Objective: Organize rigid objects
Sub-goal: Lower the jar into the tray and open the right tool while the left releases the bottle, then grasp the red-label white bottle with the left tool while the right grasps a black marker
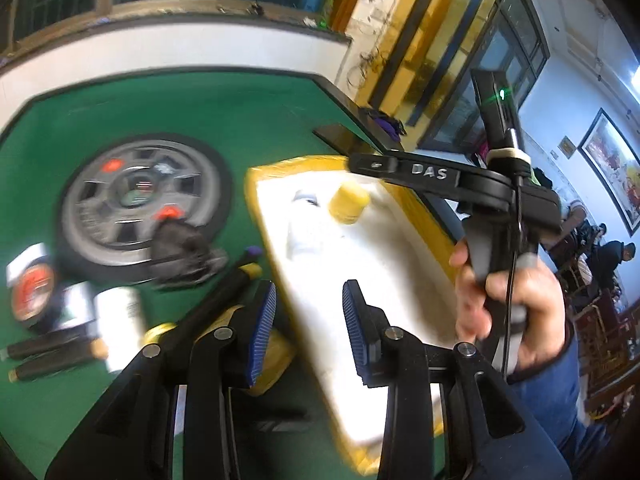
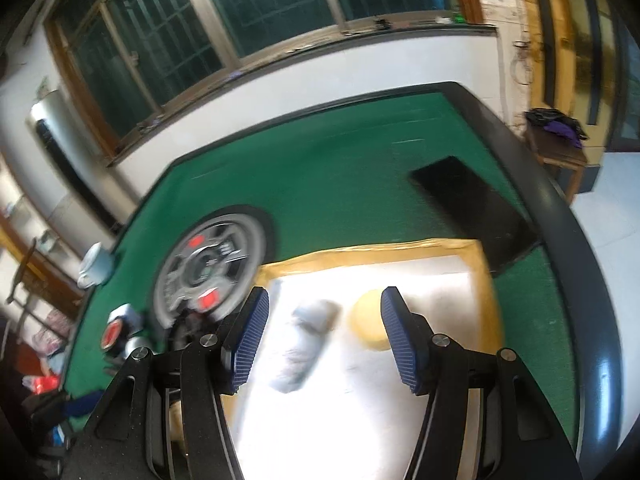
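A white foam box with yellow tape on its rim (image 1: 408,208) (image 2: 486,280) lies on the green table. Inside it rest a yellow jar (image 1: 349,203) (image 2: 370,322) and a blurred white-blue bottle (image 1: 304,220) (image 2: 306,346). My left gripper (image 1: 309,328) stands open over the box's near left edge, nothing between its blue pads. My right gripper (image 2: 325,340) is open above the box interior, the bottle and jar between and beyond its fingers. In the left wrist view a hand (image 1: 504,304) holds the right gripper's handle over the box's right side.
Left of the box lie a white bottle (image 1: 120,322), a red-lidded round tin (image 1: 30,288) (image 2: 114,330), dark tubes (image 1: 52,354), a dark fuzzy object (image 1: 182,252) and a grey wheel-shaped disc (image 1: 136,200) (image 2: 212,268). A black slab (image 2: 472,204) lies behind the box. The raised table rim (image 2: 580,264) runs right.
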`<state>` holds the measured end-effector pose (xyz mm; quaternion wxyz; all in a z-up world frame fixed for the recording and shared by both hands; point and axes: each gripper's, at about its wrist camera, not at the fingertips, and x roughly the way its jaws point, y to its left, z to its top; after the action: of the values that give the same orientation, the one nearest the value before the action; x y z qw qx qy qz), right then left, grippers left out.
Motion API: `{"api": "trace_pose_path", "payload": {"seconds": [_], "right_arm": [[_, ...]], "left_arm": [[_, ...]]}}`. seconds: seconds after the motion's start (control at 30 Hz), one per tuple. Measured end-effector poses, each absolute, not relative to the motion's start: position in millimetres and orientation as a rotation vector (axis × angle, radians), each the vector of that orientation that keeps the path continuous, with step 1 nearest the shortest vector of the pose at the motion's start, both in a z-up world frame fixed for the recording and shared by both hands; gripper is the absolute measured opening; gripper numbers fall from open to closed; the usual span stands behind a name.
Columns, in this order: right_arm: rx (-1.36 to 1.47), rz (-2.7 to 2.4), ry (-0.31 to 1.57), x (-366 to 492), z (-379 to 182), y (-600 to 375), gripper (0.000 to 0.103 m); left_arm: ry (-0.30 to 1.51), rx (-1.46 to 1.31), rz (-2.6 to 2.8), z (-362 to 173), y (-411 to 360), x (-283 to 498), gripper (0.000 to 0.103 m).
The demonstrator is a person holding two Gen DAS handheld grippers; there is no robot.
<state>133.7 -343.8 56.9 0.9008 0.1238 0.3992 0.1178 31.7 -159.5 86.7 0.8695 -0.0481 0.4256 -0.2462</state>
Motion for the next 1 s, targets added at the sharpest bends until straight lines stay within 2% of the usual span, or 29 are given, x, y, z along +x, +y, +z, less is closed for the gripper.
{"api": "trace_pose_path", "payload": {"seconds": [0.17,0.3,0.47,0.73,0.77,0.93,1.0], "right_arm": [[0.226,0.465,0.853,115,60,-299,0.053],[0.181,0.560,0.903,91,49,-257,0.053],[0.249,0.670,0.978,72,30,-227,0.053],[0.070,0.443,1.056,95,11,-190,0.053],[0.047,0.413,1.075,100,8,-187,0.058],[0.103,0.337,1.100,114,3,-188,0.063],[0.110,0.298,1.115,118,2,-184,0.068]], "left_arm": [[0.797,-0.084,-0.371,84,-90,-7,0.032],[0.807,-0.148,-0.318,60,-52,-21,0.032],[0.847,-0.215,-0.310,32,-36,-20,0.032],[0.791,-0.336,-0.332,25,-15,-23,0.032],[0.790,-0.345,-0.337,25,-13,-23,0.032],[0.758,-0.378,-0.302,26,-3,-27,0.032],[0.751,-0.384,-0.298,26,-3,-27,0.032]]}}
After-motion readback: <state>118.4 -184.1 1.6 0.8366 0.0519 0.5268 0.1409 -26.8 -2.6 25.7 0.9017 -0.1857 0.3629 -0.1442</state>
